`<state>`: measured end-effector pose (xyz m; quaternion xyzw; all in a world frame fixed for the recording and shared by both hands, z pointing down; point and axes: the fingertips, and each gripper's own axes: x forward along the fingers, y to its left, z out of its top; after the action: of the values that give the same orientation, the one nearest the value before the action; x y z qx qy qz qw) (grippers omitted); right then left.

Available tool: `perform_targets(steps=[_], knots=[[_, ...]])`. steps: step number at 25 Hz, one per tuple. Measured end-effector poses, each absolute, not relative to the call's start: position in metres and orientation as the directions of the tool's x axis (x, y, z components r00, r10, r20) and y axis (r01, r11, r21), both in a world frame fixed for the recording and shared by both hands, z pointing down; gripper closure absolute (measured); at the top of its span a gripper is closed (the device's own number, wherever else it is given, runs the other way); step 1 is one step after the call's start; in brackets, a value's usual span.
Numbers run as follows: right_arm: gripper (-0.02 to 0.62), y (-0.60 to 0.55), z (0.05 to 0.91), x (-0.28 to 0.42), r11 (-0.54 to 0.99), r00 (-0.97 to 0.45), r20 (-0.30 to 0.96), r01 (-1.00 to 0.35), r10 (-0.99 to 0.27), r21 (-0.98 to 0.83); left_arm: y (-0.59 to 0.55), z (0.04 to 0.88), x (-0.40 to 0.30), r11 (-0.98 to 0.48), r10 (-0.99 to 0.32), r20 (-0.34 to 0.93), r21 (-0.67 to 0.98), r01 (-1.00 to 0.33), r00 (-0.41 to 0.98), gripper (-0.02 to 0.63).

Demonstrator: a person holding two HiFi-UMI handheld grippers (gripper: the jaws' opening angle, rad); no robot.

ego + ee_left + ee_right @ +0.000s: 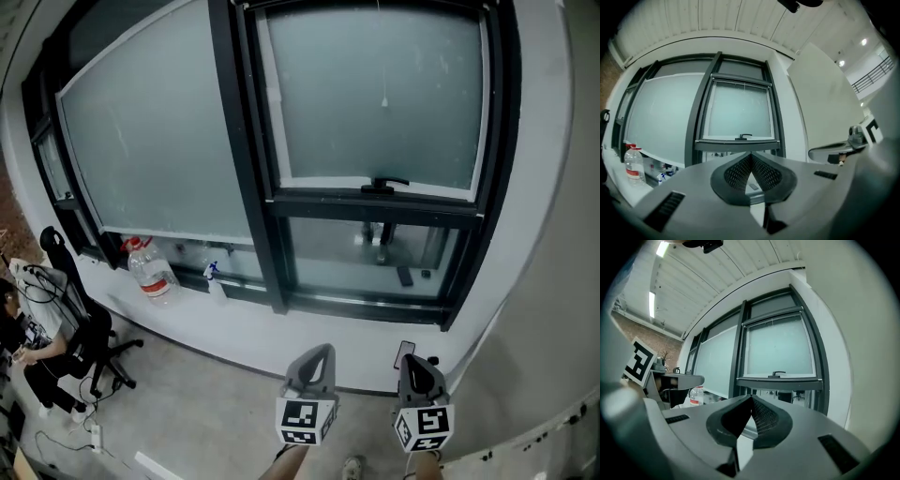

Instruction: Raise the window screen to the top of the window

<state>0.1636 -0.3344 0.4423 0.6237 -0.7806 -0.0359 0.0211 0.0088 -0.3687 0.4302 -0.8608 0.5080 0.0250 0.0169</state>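
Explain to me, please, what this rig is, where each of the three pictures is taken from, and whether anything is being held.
No robot here: a person holds a two-jaw gripper in each hand. The head view comes from a camera on the person's head, looking down; it shows the left gripper and the right gripper pointing toward the window. The other two pictures come from cameras riding on the grippers, looking along their jaws. Both pairs of jaws are together with nothing between, so nothing is held. The pale window screen ends at a bar with a black handle; clear glass shows below. On the white sill stand a water bottle and a spray bottle.
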Motion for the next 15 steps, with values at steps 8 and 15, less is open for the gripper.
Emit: perform_targets(steps=[8,15], knots=[[0.588,-0.204,0.444,0.077,0.194,-0.2,-0.046,-0.975,-0.979,0.11,-0.236,0.434,-0.067,-0.524,-0.846,-0.105,-0.023,-0.851,0.523,0.603],[0.588,-0.099,0.432,0.034,0.169,-0.174,-0.068,-0.983,-0.982,0.076,-0.126,0.439,-0.101,-0.556,-0.829,-0.08,0.014,-0.831,0.554,0.603]])
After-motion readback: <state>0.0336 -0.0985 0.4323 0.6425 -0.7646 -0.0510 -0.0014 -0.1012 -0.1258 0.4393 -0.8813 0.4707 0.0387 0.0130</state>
